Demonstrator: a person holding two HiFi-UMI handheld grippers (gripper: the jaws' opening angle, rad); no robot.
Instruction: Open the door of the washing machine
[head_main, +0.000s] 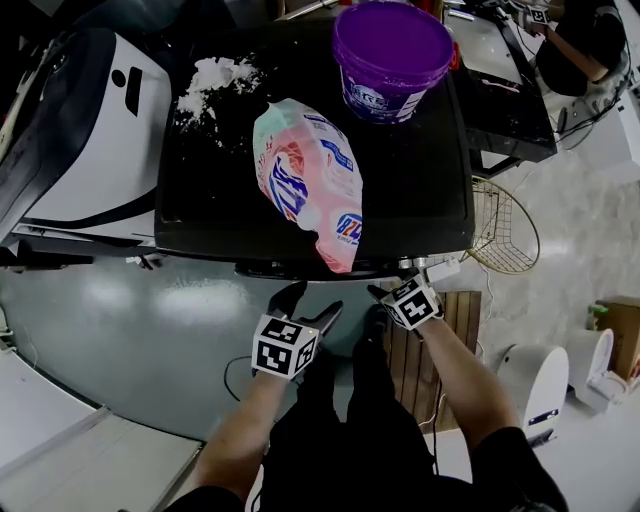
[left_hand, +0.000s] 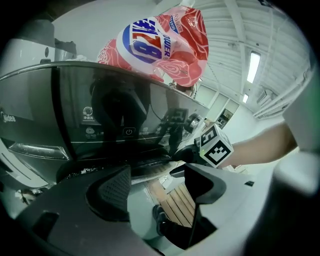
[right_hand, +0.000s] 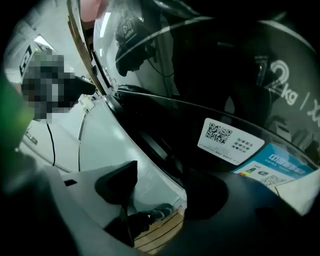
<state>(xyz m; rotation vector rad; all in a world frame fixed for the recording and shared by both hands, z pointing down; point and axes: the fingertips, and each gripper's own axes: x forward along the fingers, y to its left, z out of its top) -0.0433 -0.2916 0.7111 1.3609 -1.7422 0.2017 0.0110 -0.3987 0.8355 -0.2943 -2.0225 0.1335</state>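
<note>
Nearest: left tongs (left_hand: 156, 175) released and empty, before the washing machine (head_main: 200, 205) front. Right tongs (right_hand: 165, 177), jaws apart with nothing clenched, close against the door (right_hand: 215, 90) on the machine's front. The door appears shut; grasping and swinging it open remain. Farther, on the machine's top: detergent bag (head_main: 305, 180), spilled powder (head_main: 210, 85), purple tub (head_main: 392, 55).

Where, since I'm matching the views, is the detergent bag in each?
Head view: bag at centre, lying on the washer.
Left gripper view: top centre, above the washer's front.
Right gripper view: not clearly in it.
Shared landmark: the washer, in all three.
</note>
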